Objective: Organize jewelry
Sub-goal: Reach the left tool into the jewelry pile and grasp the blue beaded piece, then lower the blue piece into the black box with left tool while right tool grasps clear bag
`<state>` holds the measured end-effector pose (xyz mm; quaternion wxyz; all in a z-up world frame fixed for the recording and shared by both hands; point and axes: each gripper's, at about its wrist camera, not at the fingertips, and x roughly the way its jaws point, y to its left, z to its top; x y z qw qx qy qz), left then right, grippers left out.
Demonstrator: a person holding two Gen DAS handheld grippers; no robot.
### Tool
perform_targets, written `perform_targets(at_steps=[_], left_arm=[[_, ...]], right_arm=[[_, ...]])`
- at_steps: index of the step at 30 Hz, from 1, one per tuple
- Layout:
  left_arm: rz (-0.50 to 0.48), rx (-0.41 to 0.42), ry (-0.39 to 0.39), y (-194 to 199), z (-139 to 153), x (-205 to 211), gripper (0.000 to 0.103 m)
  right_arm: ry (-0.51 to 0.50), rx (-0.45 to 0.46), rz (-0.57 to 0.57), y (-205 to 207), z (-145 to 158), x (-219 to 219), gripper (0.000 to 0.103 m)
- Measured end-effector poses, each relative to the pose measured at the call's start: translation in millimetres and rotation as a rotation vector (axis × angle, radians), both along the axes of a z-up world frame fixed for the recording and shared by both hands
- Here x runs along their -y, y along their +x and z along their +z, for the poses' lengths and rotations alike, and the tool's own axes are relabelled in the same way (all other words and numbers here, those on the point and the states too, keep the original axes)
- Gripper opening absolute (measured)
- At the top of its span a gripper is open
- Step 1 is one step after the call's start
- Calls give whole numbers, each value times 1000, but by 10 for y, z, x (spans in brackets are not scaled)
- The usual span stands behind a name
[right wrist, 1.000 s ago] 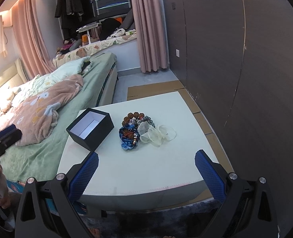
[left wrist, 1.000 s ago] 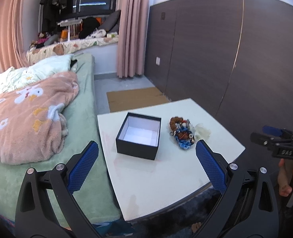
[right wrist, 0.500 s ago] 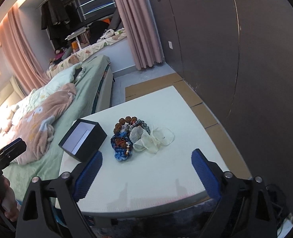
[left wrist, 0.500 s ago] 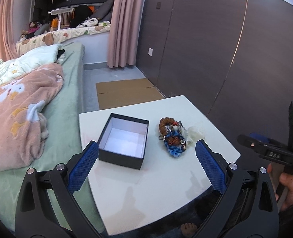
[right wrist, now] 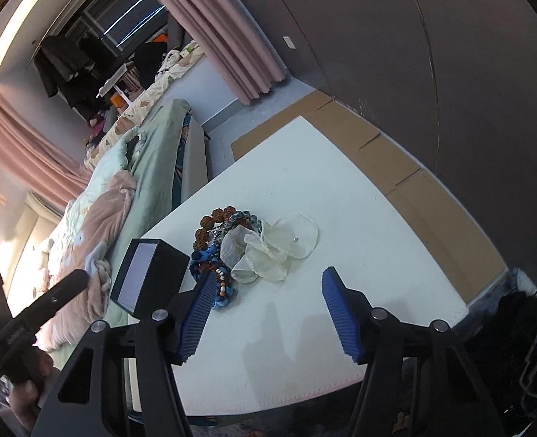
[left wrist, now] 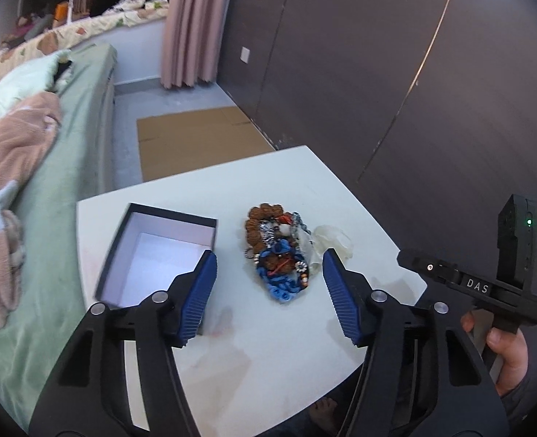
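The left gripper [left wrist: 269, 293] hangs above the near part of a white table [left wrist: 290, 342], its blue-padded jaws spread wide and holding nothing, framing a heap of jewelry [left wrist: 277, 251] that lies between them in the wrist view. The right gripper [right wrist: 266, 307] is likewise wide and empty, tilted over the same table [right wrist: 359, 255], its left pad overlapping the near end of the jewelry [right wrist: 219, 251] in view; whether it touches the beads cannot be told. The heap is a tangle of brown bead bracelets, blue cord and silver pieces, with a pale sheer flower [right wrist: 279, 247] lying against its right side. Just left of the heap stands an open black box [left wrist: 159, 255] with a white lining, holding nothing visible. A bed [left wrist: 60, 167] with green sheet and pink blanket runs along the table's left edge, beneath pink curtains [left wrist: 192, 25]. Flattened cardboard [left wrist: 195, 142] lies on the floor beyond.
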<state>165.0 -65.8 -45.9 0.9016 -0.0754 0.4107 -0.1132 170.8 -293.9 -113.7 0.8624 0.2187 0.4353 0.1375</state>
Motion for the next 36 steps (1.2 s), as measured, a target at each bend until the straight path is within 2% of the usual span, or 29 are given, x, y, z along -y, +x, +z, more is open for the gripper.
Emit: perform_targets(at_steps=[6, 11, 14, 17, 20, 22, 24, 25, 33, 36], left_arm=[[-42, -61, 8, 308, -155, 193, 61], [-74, -80, 12, 460, -347, 308, 61], [-97, -69, 22, 516, -490, 365, 53], [-107, -94, 2, 585, -628, 378, 46], [-111, -104, 19, 637, -732, 403, 44], [-115, -112, 28, 668, -788, 418, 35], [-107, -134, 35, 707, -837, 416, 13], [-101, -139, 40, 719, -843, 404, 8], [-80, -98, 6, 659, -677, 241, 6], [-69, -85, -21, 614, -593, 164, 6]], right_arm=[[53, -39, -16, 145, -155, 50, 59], [70, -55, -10, 230, -255, 26, 59], [63, -64, -1, 287, -304, -16, 56], [61, -66, 4, 335, -336, -20, 53], [48, -72, 0, 402, -381, -40, 52], [41, -76, 0, 464, -417, -70, 52], [29, -78, 2, 508, -428, -107, 52], [22, -79, 7, 547, -441, -148, 52], [-78, -68, 71, 742, -430, -481, 53], [-118, -77, 80, 792, -451, -554, 48]])
